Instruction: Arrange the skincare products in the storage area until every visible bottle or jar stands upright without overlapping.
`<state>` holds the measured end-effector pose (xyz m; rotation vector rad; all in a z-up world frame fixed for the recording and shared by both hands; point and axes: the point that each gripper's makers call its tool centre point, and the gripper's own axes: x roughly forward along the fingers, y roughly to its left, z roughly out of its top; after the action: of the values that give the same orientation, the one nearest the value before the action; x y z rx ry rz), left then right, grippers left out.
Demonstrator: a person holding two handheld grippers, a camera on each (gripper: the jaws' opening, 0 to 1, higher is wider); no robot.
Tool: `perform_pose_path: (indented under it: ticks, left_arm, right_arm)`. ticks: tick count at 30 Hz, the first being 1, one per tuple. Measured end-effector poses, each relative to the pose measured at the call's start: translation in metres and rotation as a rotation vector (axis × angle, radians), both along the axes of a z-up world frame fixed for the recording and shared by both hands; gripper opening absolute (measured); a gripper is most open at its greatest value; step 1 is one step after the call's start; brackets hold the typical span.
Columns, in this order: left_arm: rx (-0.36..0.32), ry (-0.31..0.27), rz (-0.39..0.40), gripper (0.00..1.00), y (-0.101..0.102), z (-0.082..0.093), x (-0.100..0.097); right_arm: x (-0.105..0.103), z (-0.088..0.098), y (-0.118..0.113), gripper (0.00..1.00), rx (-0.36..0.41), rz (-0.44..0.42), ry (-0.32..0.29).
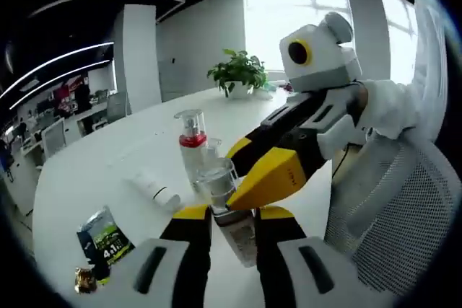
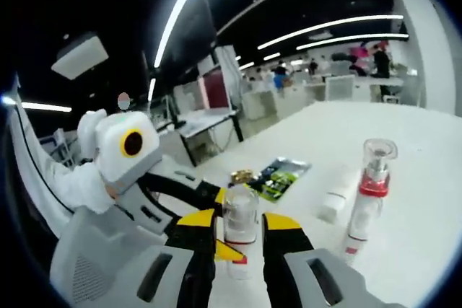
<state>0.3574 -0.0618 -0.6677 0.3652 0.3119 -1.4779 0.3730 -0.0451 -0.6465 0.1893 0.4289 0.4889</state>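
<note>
White tabletop [image 1: 94,171] runs under both of my tongs, with an open office behind it.

From the left gripper view, my left gripper [image 1: 232,223] has its 2 yellow-and-black jaws on either side of a clear bottle [image 1: 229,210] with a see-through cap and a pale label; the jaws sit close against its body, clamped on it. My right gripper [image 1: 271,171] comes in from the right, its yellow tip against the same bottle near the cap. Just behind stands a pump bottle [image 1: 192,142] with a red collar and clear top, upright. To its left a white tube [image 1: 155,187] lies flat on the table. Nearer the left edge lies a green and dark sachet [image 1: 103,239], with a small gold item [image 1: 84,279] beside it. At the far end of the table sits a potted plant [image 1: 238,71]. A white mesh chair back [image 1: 393,214] is at the right.

From the right gripper view, my right gripper [image 2: 240,232] closes on the clear bottle [image 2: 240,221] between its 2 jaws, with my left gripper [image 2: 195,214] touching it from the left. The pump bottle [image 2: 369,189] stands upright to the right, the white tube [image 2: 338,196] lies between them further back, and the sachet [image 2: 278,174] lies beyond.
</note>
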Motion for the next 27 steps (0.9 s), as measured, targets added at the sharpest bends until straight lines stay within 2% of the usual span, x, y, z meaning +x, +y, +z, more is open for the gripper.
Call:
perform_pose_path:
  ticks: [2,7,11,13,14,20,24,27]
  left_arm:
    - [0.021,-0.035,-0.027,0.18,0.001,-0.003,-0.003]
    - [0.029,-0.043,-0.035,0.18,0.0,-0.005,-0.003]
    - [0.017,-0.067,-0.036,0.19,-0.001,-0.005,-0.001]
    - [0.013,-0.078,-0.04,0.2,-0.003,-0.006,0.0]
    - [0.016,-0.099,-0.031,0.22,-0.002,-0.006,0.003]
    - [0.022,-0.075,0.035,0.25,-0.004,-0.011,0.015]
    - [0.068,-0.084,0.039,0.28,-0.005,-0.021,0.019]
    - [0.074,-0.07,0.05,0.28,-0.008,-0.023,0.023]
  right_arm:
    - [0.001,0.0,-0.001,0.14,-0.012,-0.006,-0.006]
    - [0.001,-0.003,-0.001,0.11,-0.029,-0.007,0.01]
    - [0.002,-0.001,-0.002,0.1,-0.04,-0.048,0.015]
    - [0.002,-0.002,-0.002,0.1,-0.088,-0.05,0.0]
    - [0.003,-0.003,-0.001,0.1,-0.084,-0.05,0.003]
    - [0.008,0.0,-0.009,0.1,-0.121,-0.091,-0.024]
    - [0.012,0.006,-0.014,0.1,-0.096,-0.138,-0.05]
    - [0.013,0.004,-0.021,0.1,-0.125,-0.164,-0.045]
